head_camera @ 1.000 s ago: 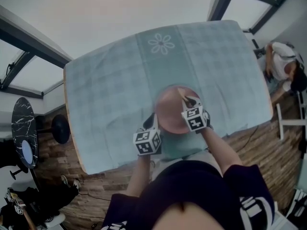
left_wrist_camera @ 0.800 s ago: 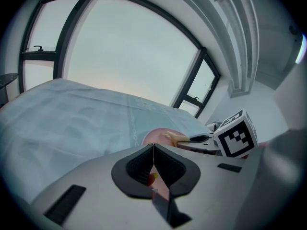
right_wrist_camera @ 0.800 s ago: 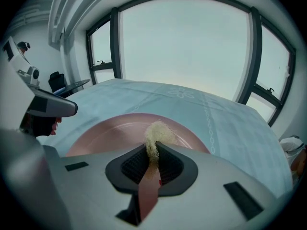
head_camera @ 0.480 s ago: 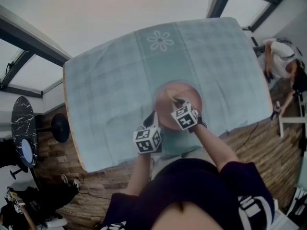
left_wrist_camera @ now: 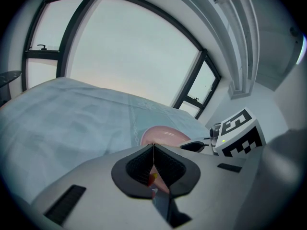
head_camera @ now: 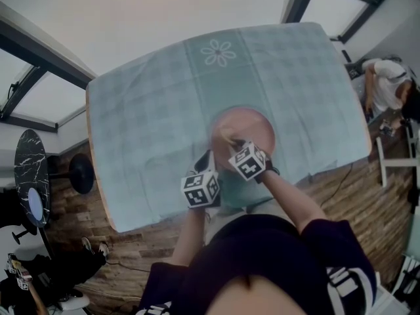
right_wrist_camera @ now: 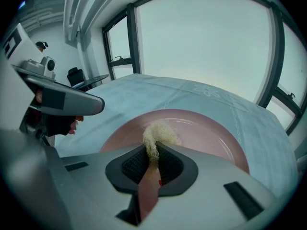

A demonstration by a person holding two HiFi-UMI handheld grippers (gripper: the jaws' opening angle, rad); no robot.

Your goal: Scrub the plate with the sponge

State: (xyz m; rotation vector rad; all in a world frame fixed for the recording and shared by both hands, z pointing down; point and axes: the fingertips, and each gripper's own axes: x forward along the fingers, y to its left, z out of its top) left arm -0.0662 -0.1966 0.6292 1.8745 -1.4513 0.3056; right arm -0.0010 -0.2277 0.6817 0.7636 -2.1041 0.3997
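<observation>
A pink plate point(head_camera: 257, 125) lies on the pale blue tablecloth point(head_camera: 151, 123), close to the table's near edge. My right gripper point(head_camera: 231, 140) is over the plate's near-left part, shut on a pale fibrous sponge point(right_wrist_camera: 158, 132). The sponge sticks out past the jaw tips and rests on the plate's surface point(right_wrist_camera: 211, 133). My left gripper point(head_camera: 210, 160) is at the plate's near-left rim. In the left gripper view its jaws point(left_wrist_camera: 152, 148) are closed in a thin line, with pink showing between the pads and the plate point(left_wrist_camera: 163, 135) just beyond them.
The cloth has a flower motif point(head_camera: 219, 53) at the far side. The table's near edge point(head_camera: 197, 218) runs just below the grippers. A black stool point(head_camera: 82, 174) and a marbled round table point(head_camera: 31, 182) stand to the left. A person point(head_camera: 387, 87) is at the far right.
My right gripper has slid left and slightly nearer across the plate with the sponge in it. The left gripper and the plate have stayed put.
</observation>
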